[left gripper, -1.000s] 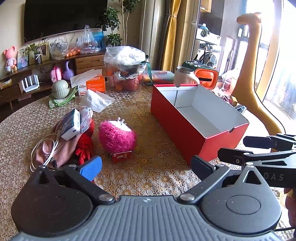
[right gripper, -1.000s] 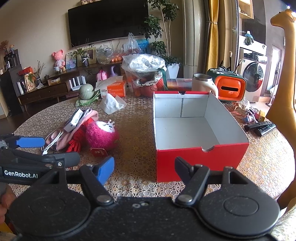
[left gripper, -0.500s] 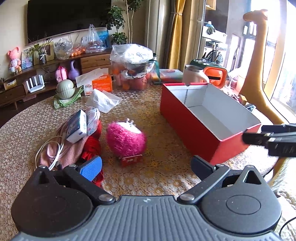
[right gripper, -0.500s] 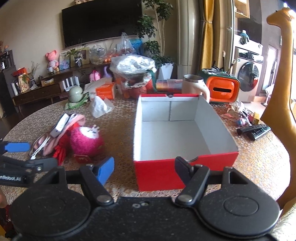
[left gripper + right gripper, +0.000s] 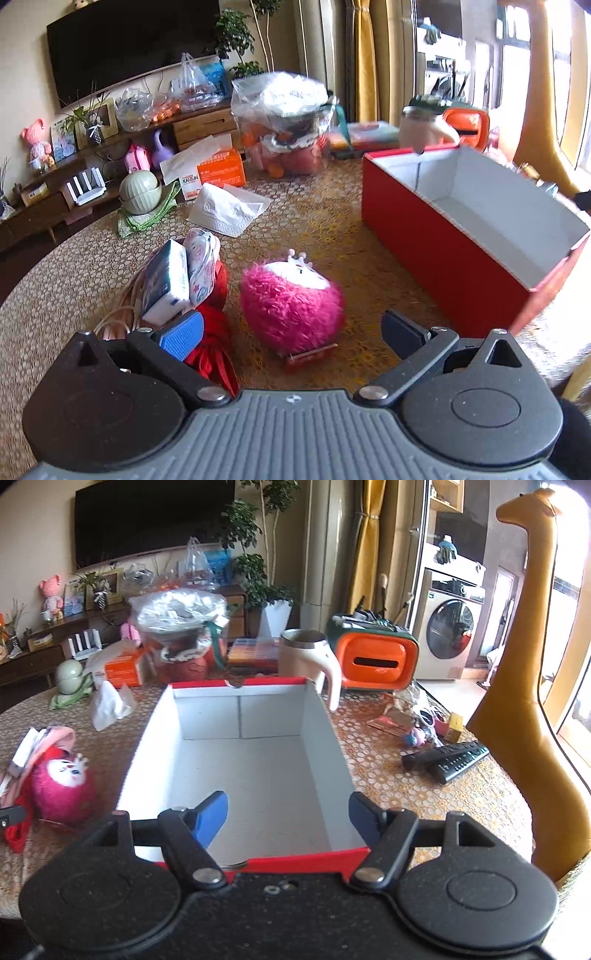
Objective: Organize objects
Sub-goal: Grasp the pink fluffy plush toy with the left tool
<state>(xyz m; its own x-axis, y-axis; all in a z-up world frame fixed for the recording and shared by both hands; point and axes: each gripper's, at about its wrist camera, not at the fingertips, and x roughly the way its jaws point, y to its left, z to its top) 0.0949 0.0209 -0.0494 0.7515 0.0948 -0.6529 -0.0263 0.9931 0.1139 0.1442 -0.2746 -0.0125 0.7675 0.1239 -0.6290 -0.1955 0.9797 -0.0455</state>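
Pink fuzzy plush (image 5: 291,306) sits on the bench (image 5: 314,225), white face patch up, a small red tag at its base. It lies between a pile to its left — tissue packet (image 5: 166,280), red cloth (image 5: 212,347), pale cable — and the red box (image 5: 454,258) to its right, apart from the box.

Left tool (image 5: 291,332): jaws spread wide, nothing held, hovering just short of the plush, which sits between the finger lines.

Right tool (image 5: 288,816): jaws also wide apart and empty, over the near end of the box; white interior bare.

Bench covered with a gold-brown lace-pattern cloth. Room behind: wall TV (image 5: 129,48), low wooden sideboard, potted plant, yellow curtains.

Left wrist view alone shows the tissue packet face and loose white tissue (image 5: 229,210). Right wrist view alone shows two remotes (image 5: 447,758), the giraffe figure (image 5: 524,686) whole, a washing machine (image 5: 452,627), and the orange case (image 5: 373,661) beside a beige mug (image 5: 308,657).
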